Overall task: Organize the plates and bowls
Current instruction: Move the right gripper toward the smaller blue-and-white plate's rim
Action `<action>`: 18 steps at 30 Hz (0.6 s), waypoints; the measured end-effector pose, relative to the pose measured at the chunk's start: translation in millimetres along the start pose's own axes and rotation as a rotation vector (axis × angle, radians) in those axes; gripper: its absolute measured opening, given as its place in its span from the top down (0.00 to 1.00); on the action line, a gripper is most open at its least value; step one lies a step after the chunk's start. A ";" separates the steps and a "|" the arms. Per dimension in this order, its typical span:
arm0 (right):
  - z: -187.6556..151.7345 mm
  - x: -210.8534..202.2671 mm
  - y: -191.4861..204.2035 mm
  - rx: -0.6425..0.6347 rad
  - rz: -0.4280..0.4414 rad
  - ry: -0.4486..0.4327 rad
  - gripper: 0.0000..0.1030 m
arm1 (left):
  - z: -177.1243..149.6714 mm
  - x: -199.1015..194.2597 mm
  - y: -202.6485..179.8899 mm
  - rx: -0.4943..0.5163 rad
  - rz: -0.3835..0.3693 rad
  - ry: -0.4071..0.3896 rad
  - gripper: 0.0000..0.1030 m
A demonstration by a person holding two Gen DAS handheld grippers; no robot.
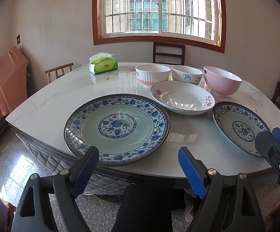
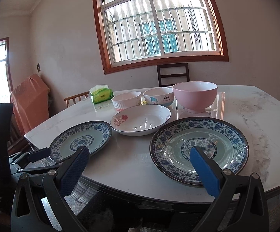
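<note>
Nothing has been stacked yet. Two blue-patterned plates [image 1: 116,128] [image 2: 199,150] lie along the table's [image 1: 49,104] near edge, three bowls [image 1: 152,74] toward the far edge. Both the left gripper [image 1: 138,166] and right gripper [image 2: 140,166] are held wide and empty, presumably for an approach.

Both wrist views face the window from the table's [image 1: 43,104] near edge, sharing its dishes.

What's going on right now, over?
Both grippers, left and right, open, holding nothing. Plates and bowls unstacked on the table. Nothing in the way.
</note>
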State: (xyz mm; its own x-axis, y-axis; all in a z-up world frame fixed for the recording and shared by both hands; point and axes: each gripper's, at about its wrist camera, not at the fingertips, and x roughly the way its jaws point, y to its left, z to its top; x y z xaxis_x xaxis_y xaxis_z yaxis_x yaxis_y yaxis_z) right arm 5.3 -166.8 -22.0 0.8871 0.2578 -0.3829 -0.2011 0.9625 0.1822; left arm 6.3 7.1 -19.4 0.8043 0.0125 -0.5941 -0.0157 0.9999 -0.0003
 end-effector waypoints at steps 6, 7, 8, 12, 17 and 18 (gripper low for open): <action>9.1 16.4 13.9 -0.002 0.084 0.091 0.01 | 2.4 5.0 15.5 -0.031 0.036 0.020 0.16; 11.0 20.6 18.1 -0.003 0.098 0.105 0.01 | 3.2 6.7 19.4 -0.040 0.045 0.026 0.16; 12.5 24.4 22.0 -0.004 0.113 0.119 0.01 | 4.2 8.7 23.1 -0.049 0.049 0.033 0.16; 16.3 43.2 36.9 0.007 0.189 0.193 0.06 | 9.1 16.1 38.5 -0.081 0.044 0.057 0.16; 23.5 69.6 46.1 0.058 0.247 0.287 0.26 | 16.7 23.4 52.8 -0.092 0.073 0.073 0.16; 25.3 74.4 47.7 0.064 0.255 0.301 0.30 | 18.2 24.9 55.6 -0.097 0.074 0.075 0.16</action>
State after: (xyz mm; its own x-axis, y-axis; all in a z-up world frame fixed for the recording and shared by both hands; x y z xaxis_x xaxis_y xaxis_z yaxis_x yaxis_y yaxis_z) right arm 72.2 -103.8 -18.8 0.6488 0.5101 -0.5647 -0.3640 0.8597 0.3583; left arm 36.2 63.2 -19.6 0.7522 0.0818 -0.6538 -0.1335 0.9906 -0.0296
